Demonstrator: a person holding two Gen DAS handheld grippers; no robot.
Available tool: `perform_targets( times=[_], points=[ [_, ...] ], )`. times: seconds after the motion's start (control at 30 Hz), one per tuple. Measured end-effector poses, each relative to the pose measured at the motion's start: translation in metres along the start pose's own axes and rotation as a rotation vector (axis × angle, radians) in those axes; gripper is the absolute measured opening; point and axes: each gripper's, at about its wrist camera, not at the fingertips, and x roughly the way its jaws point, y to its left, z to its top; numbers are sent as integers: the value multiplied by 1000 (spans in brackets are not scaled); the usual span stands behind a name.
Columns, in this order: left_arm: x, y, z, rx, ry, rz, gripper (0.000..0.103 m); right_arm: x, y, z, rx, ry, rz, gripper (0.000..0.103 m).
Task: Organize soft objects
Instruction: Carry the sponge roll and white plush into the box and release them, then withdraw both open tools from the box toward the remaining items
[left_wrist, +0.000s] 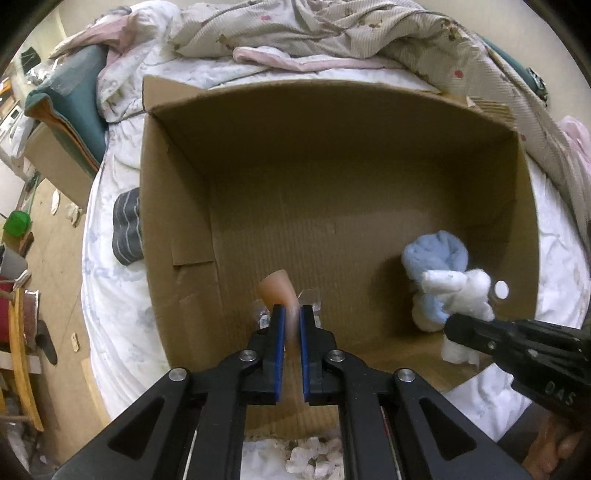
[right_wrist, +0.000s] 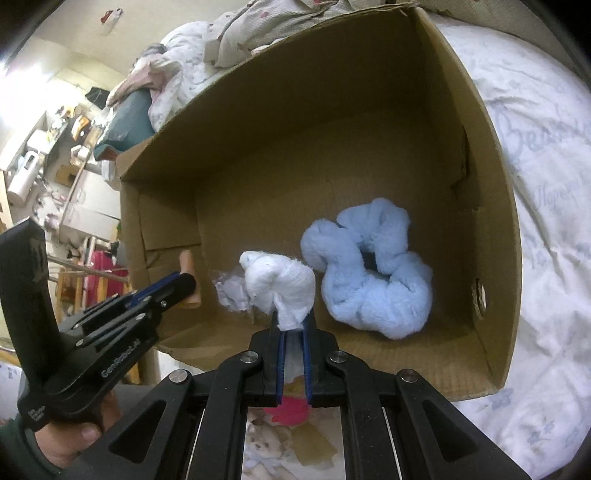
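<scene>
The left gripper (left_wrist: 291, 314) has its fingers squeezed on a small peach-coloured soft piece (left_wrist: 276, 288). The right gripper (right_wrist: 291, 325) pinches a white fluffy cloth bundle (right_wrist: 277, 280). Both hang low inside the big brown cardboard box (left_wrist: 177, 192) on the bed (right_wrist: 546, 184). Go down gently, then let go near the floor. Keep clear of the fluffy blue ring (right_wrist: 373, 266) already inside, and of the other gripper.

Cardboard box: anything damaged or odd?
Yes. The cardboard box has a torn upper rim corner with ragged corrugation in the left wrist view. Small white crumpled scraps lie on its floor beside the white bundle. Nothing spilled.
</scene>
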Motion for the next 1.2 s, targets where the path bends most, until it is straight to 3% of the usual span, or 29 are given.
perform_targets(
  times=[0.23, 0.4, 0.47, 0.57, 0.63, 0.67, 0.73, 0.77, 0.8, 1.03, 1.1, 1.2],
  points=[
    [11, 3, 8, -12, 20, -13, 16, 5, -3, -2, 1, 4, -22, 9],
    [11, 1, 11, -2, 18, 2, 39, 4, -5, -1, 15, -6, -14, 9],
    [7, 0, 10, 1, 5, 20, 55, 3, -4, -2, 7, -11, -15, 10],
    [2, 2, 8, 4, -14, 21, 58, 0, -7, -3, 11, -22, -5, 12],
    [-1, 2, 9, 8, -13, -16, 58, -3, -9, -2, 23, -36, 9, 17],
    [-4, 2, 8, 7, -20, -27, 58, -5, -10, -2, 28, -47, 17, 25],
    [-8, 4, 7, 3, -32, -15, 58, -10, -9, -1, 25, -67, 27, 48],
    [-11, 5, 7, 0, -34, -15, 58, -13, -8, -1, 20, -81, 24, 75],
    [-13, 6, 7, -6, -35, -19, 58, -16, -7, -2, 15, -101, 19, 81],
    [-29, 12, 5, -28, -61, -17, 59, -28, -3, -7, -9, -138, -12, 81],
    [-32, 14, 3, -44, -59, -12, 76, -30, -1, -10, -21, -139, -29, 81],
    [-42, 17, -3, -74, -75, -28, 84, -35, 3, -15, -42, -147, -49, 81]
  ],
)
